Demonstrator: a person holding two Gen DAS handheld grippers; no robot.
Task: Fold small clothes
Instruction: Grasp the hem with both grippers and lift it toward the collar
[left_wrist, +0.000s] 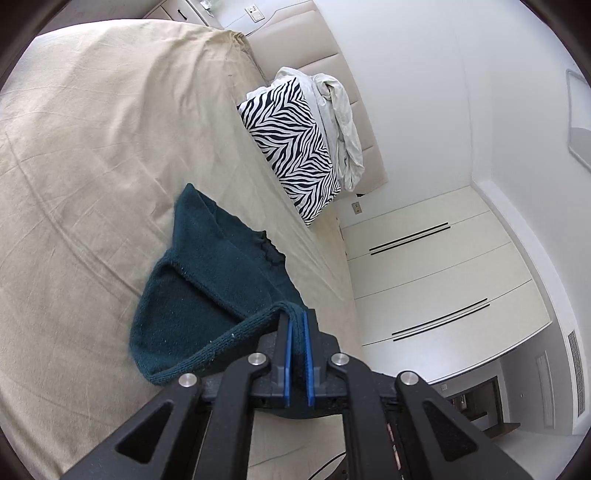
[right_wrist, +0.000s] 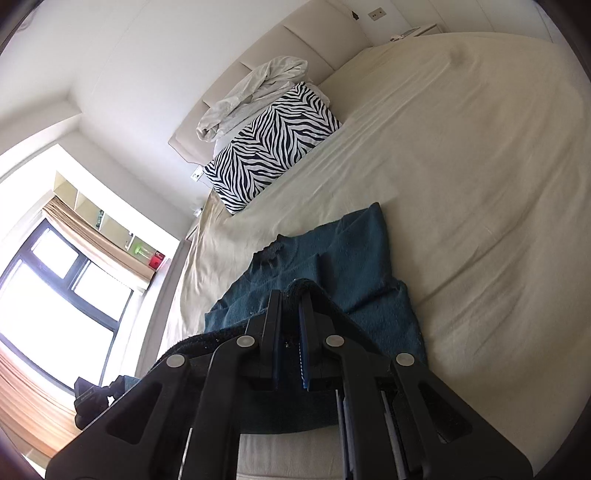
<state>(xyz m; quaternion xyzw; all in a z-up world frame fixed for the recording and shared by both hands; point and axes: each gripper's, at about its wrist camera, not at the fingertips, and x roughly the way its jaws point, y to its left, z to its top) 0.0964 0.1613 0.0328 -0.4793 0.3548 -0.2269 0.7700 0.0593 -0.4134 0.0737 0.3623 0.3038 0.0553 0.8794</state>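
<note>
A dark teal knitted sweater (left_wrist: 207, 273) lies on the beige bed sheet (left_wrist: 92, 147), its near hem lifted off the bed. My left gripper (left_wrist: 295, 317) is shut on the ribbed hem edge, which curls up between the blue pads. In the right wrist view the same sweater (right_wrist: 354, 258) spreads ahead with its neckline toward the pillow. My right gripper (right_wrist: 291, 291) is shut on another part of the raised hem, the dark knit bunched at its fingertips. The cloth under both grippers is hidden by the black fingers.
A zebra-striped pillow (left_wrist: 291, 147) leans at the padded headboard (left_wrist: 325, 48) with a crumpled white cloth (left_wrist: 343, 122) on it. White wardrobe doors (left_wrist: 436, 280) stand past the bed's edge. In the right wrist view a window (right_wrist: 55, 295) with a curtain fills the left.
</note>
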